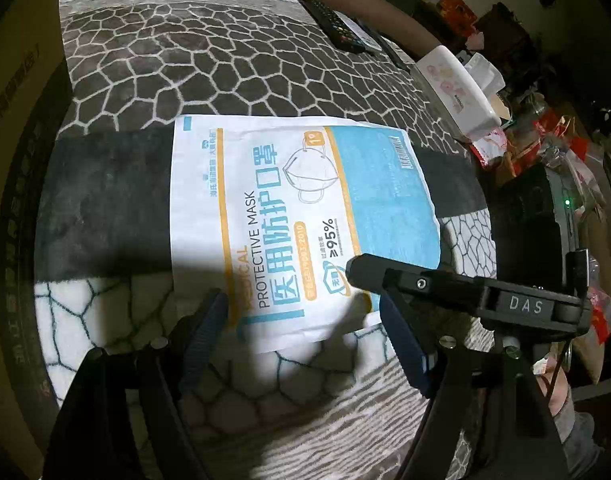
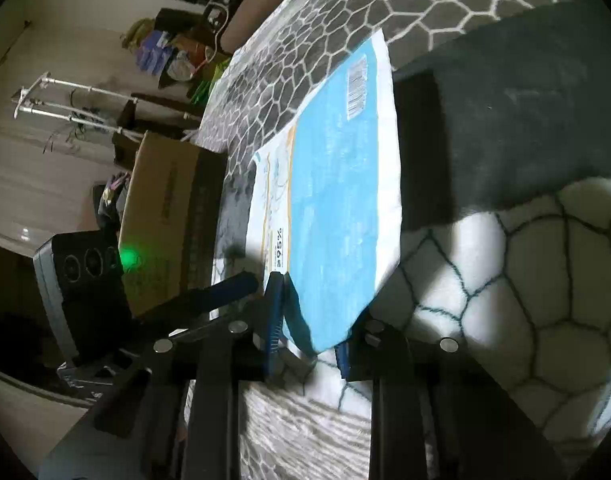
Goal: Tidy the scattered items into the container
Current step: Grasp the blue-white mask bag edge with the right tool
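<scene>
Item: a flat white, blue and yellow printed paper-and-film mask packet (image 1: 305, 216) lies on the grey blanket with a white cobble pattern (image 1: 209, 68), across its dark plain band and reaching toward the near edge of the blanket.
Handling: I judge it very light, thin and floppy; it probably bends when lifted by one end, and the glossy face may slip between pads.
Where to hold: a near corner or the near short edge seems best, since the packet lies flat and offers no thickness elsewhere.
Right hand-held gripper (image 2: 309, 320): its jaws straddle the near blue corner of the packet, which is already raised off the blanket between the blue pads (image 2: 274, 312); a gap shows beside the packet, so they are apart, not yet pinching.
Left hand-held gripper (image 1: 305, 320): jaws wide apart, over the near white edge of the packet, holding nothing.
Container: a brown cardboard box (image 2: 165, 216) stands beyond the left edge of the blanket.
Count: one packet, one box, two hand-held grippers, one black remote control (image 1: 333, 24) at the far edge.
</scene>
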`<state>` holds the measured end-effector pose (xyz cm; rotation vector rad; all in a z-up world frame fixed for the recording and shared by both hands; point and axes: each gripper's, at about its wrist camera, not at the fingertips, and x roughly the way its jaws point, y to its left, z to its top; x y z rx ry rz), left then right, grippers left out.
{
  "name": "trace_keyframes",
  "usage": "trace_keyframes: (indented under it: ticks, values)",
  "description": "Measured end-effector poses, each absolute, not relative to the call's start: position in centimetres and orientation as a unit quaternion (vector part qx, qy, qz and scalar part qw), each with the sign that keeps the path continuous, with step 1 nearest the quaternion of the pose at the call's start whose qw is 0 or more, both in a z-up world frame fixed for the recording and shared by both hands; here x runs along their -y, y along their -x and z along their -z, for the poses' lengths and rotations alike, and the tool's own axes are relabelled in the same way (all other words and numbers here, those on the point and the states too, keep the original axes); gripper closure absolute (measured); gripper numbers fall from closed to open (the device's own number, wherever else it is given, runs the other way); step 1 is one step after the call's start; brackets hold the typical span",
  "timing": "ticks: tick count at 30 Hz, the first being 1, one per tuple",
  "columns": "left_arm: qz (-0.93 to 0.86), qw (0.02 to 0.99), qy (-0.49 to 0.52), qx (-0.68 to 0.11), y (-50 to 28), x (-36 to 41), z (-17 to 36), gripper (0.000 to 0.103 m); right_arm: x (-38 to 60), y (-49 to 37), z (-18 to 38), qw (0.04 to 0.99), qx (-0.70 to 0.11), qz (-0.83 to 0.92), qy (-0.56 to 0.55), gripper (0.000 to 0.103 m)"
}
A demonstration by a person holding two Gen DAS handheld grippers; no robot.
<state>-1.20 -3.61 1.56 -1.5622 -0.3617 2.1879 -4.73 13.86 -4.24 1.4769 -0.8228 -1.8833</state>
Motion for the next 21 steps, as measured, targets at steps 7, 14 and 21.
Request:
trace_keyframes:
  ticks: [7,14,21]
  values:
    - [-0.789,0.211,0.564,0.118,1.0,3.4,-1.6,0.024,-13.3,4.8,3.1,0.302,0.316,0.719,-0.541,0.092]
    - [-0.771,0.254,0.531,0.242,1.3,5.9,-2.9,0.024,-15.1,4.9,1.7,0.330,0.393,0.694,-0.504,0.096]
    - [-0.760,0.265,0.497,0.324,1.6,8.2,-3.2,0.024,-17.8,5.4,0.8,0.348,0.460,0.673,-0.462,0.096]
